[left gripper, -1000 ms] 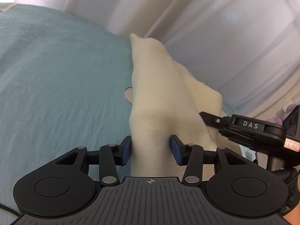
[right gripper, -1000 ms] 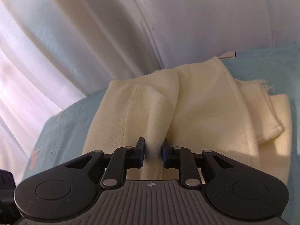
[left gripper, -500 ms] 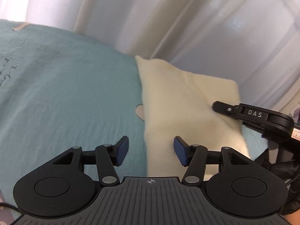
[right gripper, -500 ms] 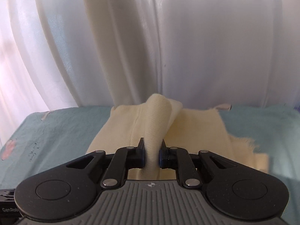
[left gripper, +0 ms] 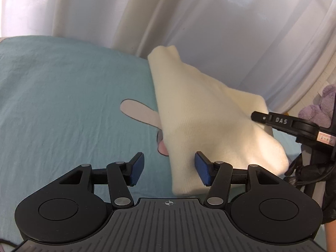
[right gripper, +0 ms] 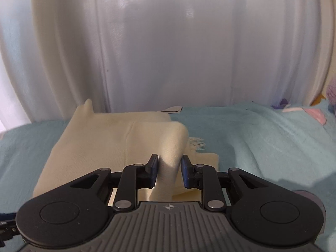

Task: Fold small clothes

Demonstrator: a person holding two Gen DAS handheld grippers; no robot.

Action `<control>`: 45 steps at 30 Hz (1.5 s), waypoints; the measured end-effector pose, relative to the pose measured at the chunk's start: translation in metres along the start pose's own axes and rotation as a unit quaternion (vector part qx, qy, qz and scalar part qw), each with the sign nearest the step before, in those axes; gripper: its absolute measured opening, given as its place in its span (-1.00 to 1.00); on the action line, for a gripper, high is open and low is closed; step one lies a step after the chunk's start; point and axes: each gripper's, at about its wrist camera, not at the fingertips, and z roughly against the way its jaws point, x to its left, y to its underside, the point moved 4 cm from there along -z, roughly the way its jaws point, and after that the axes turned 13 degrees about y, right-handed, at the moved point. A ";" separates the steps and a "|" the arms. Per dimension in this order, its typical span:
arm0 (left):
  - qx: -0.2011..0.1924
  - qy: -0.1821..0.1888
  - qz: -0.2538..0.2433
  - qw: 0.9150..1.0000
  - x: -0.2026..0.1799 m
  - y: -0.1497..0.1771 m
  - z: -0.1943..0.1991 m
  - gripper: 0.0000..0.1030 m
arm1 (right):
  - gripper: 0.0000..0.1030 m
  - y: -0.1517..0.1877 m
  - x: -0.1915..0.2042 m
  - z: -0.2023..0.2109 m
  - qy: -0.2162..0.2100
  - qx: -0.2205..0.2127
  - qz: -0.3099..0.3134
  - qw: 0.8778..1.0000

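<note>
Your cream garment [left gripper: 201,113] lies folded over on the teal bed sheet [left gripper: 63,96] by the curtain, but one ridge stands up. Your left tongs [left gripper: 169,170] gape, gripping nothing. Your right tongs [right gripper: 169,171] are opening around that ridge; flattening remains.

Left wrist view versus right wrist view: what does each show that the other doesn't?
Left wrist only: the left hand-held gripper, wide open, cream garment beside one pad; a rabbit print on the sheet.

Right wrist only: the garment's frayed edge and a raised fold between the right hand-held gripper's opening jaws.

Both: the cream garment, teal sheet, white curtain.
</note>
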 end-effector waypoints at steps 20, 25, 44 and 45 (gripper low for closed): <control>0.031 -0.022 -0.007 0.999 -0.010 0.001 -0.009 0.20 | 0.07 0.071 -0.045 0.037 -0.166 0.124 -0.158 0.965; 0.029 -0.024 -0.003 0.999 -0.009 0.003 -0.002 0.22 | 0.19 0.075 -0.059 0.040 -0.147 0.133 -0.167 0.966; 0.050 -0.020 -0.022 0.998 -0.016 0.019 -0.004 0.25 | -0.45 0.081 -0.045 0.028 -0.226 0.144 -0.240 0.933; 0.052 -0.021 -0.026 0.998 -0.017 0.020 -0.006 0.25 | -0.45 0.078 -0.041 0.027 -0.225 0.136 -0.232 0.937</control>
